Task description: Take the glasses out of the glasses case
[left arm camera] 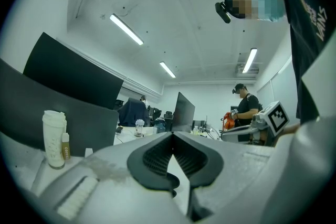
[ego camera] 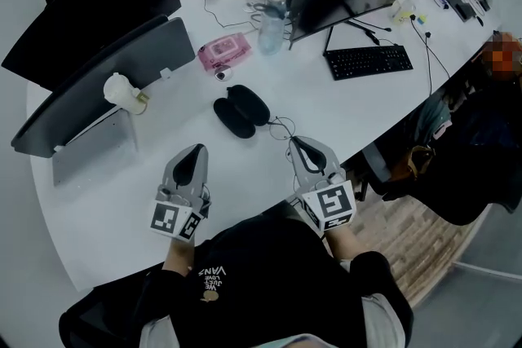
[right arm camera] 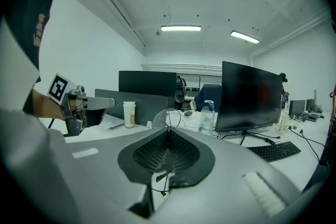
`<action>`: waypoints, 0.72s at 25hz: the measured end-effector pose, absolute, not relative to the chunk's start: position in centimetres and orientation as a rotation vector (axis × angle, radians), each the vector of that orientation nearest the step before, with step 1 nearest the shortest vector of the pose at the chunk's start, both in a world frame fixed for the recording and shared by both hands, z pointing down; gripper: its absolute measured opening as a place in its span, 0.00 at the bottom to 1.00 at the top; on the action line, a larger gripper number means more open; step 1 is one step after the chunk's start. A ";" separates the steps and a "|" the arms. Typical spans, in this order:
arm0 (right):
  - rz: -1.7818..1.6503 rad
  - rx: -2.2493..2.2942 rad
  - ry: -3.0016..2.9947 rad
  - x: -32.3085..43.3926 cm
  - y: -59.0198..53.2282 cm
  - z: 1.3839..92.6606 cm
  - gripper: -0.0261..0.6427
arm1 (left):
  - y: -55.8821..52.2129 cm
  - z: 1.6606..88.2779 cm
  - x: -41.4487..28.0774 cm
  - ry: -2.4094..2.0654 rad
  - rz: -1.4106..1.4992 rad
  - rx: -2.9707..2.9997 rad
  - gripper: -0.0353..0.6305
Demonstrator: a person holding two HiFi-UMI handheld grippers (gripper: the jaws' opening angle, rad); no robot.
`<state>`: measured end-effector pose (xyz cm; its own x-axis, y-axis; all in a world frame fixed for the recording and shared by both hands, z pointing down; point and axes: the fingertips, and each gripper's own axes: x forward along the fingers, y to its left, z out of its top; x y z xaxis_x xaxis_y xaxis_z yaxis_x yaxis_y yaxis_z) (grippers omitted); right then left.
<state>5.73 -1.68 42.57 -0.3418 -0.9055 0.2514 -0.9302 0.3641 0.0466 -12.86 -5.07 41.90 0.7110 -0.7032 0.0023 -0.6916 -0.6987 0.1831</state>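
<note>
Right gripper view: centre frame, my right gripper [right arm camera: 168, 132] pinches the light, fragile wire glasses [right arm camera: 166, 161] by a temple; left gripper [left arm camera: 172, 135] closed, empty.

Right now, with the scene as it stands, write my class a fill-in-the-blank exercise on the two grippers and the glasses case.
1. The right gripper pinches the wire-framed ___.
2. The black glasses case lies ___ on the white table.
3. The left gripper has its jaws together and holds ___.
Missing words: glasses; open; nothing.
</note>
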 end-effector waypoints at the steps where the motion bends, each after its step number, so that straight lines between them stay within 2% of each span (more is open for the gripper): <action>1: 0.156 1.648 -2.391 5.8 -1.5 42.5 0.05 | -5.0 41.9 -12.8 -1.126 -0.099 2.746 0.06; 18: 0.172 1.635 -2.393 5.1 -1.4 42.9 0.05 | -5.1 42.2 -13.6 -1.145 -0.103 2.732 0.06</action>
<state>5.13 -1.36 42.93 -0.3465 -0.9011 0.2608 -0.9292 0.3679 0.0366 -13.63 -5.07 42.17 0.7015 -0.7126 0.0045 -0.7003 -0.6882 0.1898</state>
